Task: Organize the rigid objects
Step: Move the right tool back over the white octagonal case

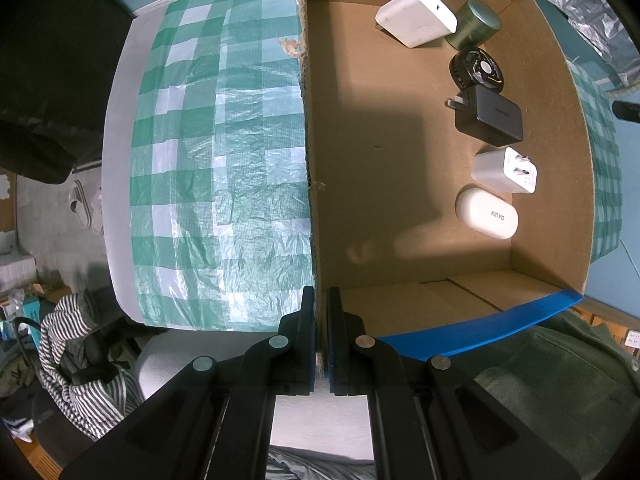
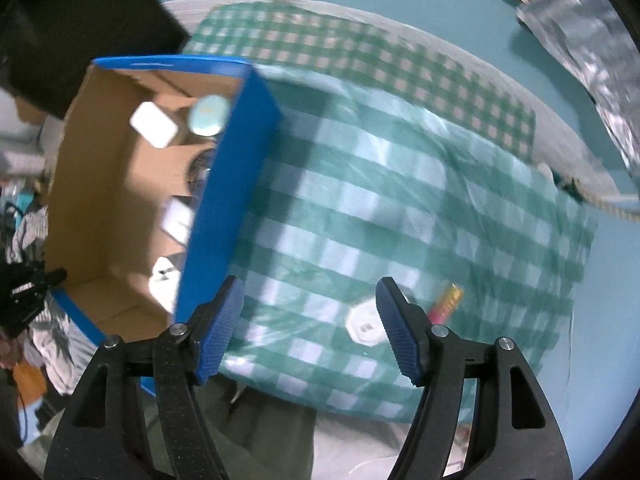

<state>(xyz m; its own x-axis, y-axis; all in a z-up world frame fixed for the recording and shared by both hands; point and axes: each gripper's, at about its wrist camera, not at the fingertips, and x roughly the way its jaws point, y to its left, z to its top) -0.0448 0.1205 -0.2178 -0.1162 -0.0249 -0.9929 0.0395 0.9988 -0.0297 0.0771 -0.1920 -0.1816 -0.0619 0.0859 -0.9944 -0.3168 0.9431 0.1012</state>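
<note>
A cardboard box [image 1: 400, 184] with blue outer walls sits on a green checked cloth. My left gripper [image 1: 321, 312] is shut on the box's near left wall. Along the box's right side lie a white power bank [image 1: 416, 16], a green tin [image 1: 476, 24], a small black fan [image 1: 478, 70], a black charger [image 1: 492, 116], a white plug adapter [image 1: 506, 170] and a white Kinyo case [image 1: 486, 214]. My right gripper [image 2: 310, 312] is open and empty over the cloth, right of the box [image 2: 224, 208]. A white plug [image 2: 362, 326] and a pink-gold battery [image 2: 446, 302] lie near its right finger.
The checked cloth [image 1: 224, 160] covers a white table whose left edge [image 1: 116, 160] drops to a cluttered floor. A striped garment [image 1: 80, 360] hangs at lower left. A silver foil bag [image 2: 592, 40] lies at the far right.
</note>
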